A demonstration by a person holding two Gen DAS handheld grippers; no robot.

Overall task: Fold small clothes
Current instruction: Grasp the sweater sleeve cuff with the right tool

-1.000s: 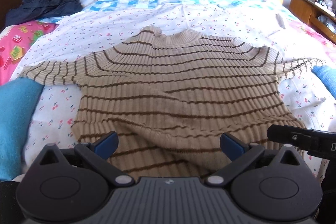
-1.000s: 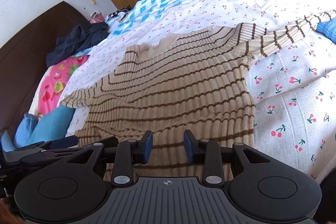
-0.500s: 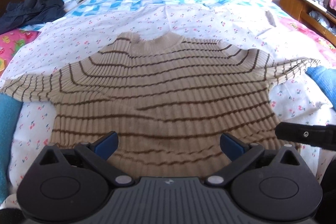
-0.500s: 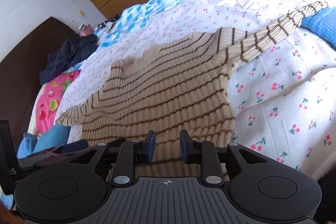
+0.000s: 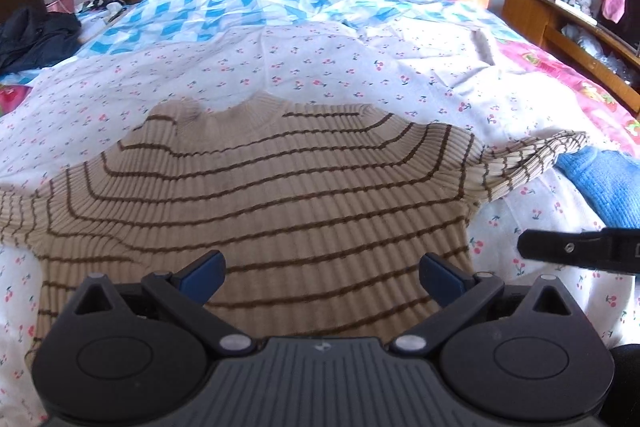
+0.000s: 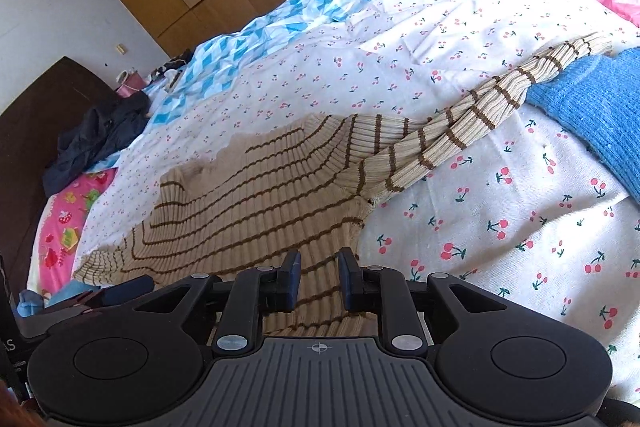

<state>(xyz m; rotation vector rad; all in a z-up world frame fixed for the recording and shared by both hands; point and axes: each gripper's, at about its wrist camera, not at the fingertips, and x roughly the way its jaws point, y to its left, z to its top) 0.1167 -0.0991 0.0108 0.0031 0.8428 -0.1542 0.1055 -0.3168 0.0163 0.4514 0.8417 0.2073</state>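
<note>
A beige knit sweater with brown stripes (image 5: 280, 187) lies flat on the bed, neck away from me, both sleeves spread out; it also shows in the right wrist view (image 6: 256, 203). My left gripper (image 5: 320, 273) is wide open above the sweater's lower body, holding nothing. My right gripper (image 6: 319, 281) hovers over the sweater's lower right edge with its jaws a narrow gap apart and nothing between them. The right sleeve (image 6: 480, 119) stretches toward a blue knit item.
The bed has a white cherry-print sheet (image 5: 320, 67) and a blue checked cover (image 5: 240, 11) behind. A blue knit garment (image 6: 592, 115) lies at the right, dark clothes (image 5: 32, 39) at the far left. A wooden shelf (image 5: 560, 23) stands right.
Both grippers have shifted to the right over the sweater's hem. The sweater's lower body now lies smoother and flatter. The right jaws stay narrow, the left stays wide open.
</note>
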